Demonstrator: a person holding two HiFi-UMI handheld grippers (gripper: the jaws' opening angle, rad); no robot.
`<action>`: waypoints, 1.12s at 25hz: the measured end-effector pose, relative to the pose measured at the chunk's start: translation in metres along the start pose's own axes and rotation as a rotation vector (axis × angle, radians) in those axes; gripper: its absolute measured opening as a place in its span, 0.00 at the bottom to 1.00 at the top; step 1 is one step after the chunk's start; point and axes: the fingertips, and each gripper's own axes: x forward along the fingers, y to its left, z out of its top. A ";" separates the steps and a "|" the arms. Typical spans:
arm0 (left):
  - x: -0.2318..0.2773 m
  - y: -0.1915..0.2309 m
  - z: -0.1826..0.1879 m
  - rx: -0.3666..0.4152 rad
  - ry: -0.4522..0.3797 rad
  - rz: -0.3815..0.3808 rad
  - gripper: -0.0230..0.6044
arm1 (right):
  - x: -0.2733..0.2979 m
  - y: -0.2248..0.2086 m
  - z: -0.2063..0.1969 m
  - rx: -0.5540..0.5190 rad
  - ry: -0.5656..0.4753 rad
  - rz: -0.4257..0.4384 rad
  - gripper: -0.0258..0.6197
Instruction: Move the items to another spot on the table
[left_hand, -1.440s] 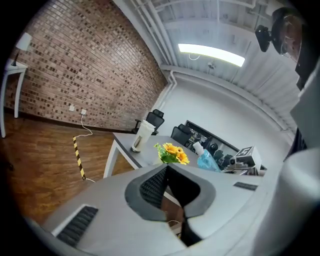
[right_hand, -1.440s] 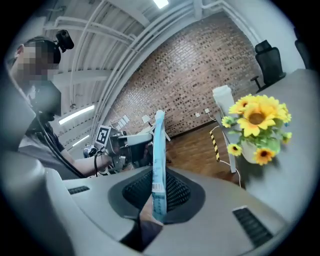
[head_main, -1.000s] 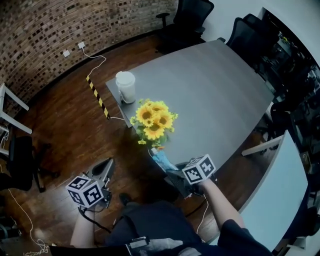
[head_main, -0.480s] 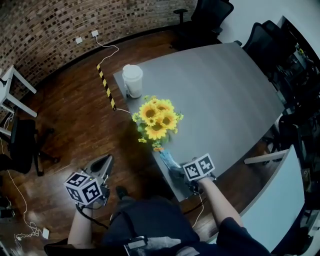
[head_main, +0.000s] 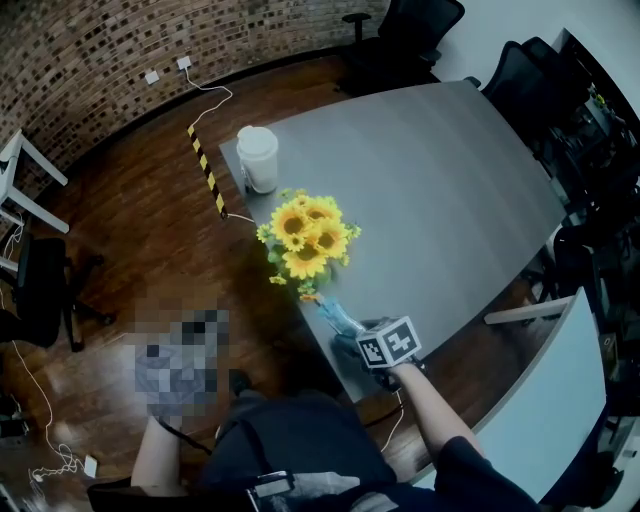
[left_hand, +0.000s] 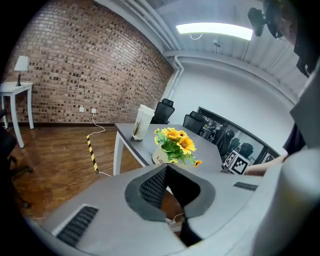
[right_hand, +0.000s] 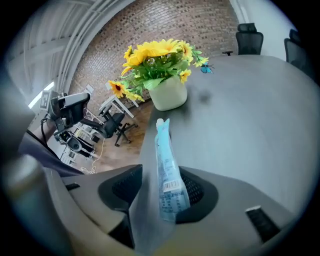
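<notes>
A light-blue pouch (right_hand: 167, 170) with a white cap sits between the jaws of my right gripper (right_hand: 159, 192), pointing along the table's near-left edge toward the sunflowers. The jaws have just been opening and stand apart, with a gap on the pouch's left side. In the head view, the right gripper (head_main: 350, 345) is at the table's near corner with the pouch (head_main: 338, 318) sticking out ahead. A pot of yellow sunflowers (head_main: 305, 240) stands beyond it. My left gripper (left_hand: 167, 172) is shut and empty, off the table's left side over the floor.
A white lidded cup (head_main: 257, 160) stands at the far left corner of the grey table (head_main: 430, 180). Black office chairs (head_main: 410, 35) ring the far and right sides. A striped cable cover (head_main: 205, 175) and a wire lie on the wooden floor.
The right gripper has dipped a little toward the table's near corner with the pouch. The left gripper stays low beside the table.
</notes>
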 end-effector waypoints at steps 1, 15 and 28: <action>0.000 0.000 0.000 0.000 0.001 0.001 0.04 | 0.000 -0.001 0.000 -0.008 0.000 -0.014 0.36; 0.003 0.007 -0.004 0.058 0.025 0.016 0.04 | 0.000 -0.014 -0.002 -0.098 0.020 -0.219 0.46; -0.005 0.009 -0.004 0.075 0.024 0.040 0.04 | 0.005 -0.010 -0.001 -0.198 0.016 -0.235 0.46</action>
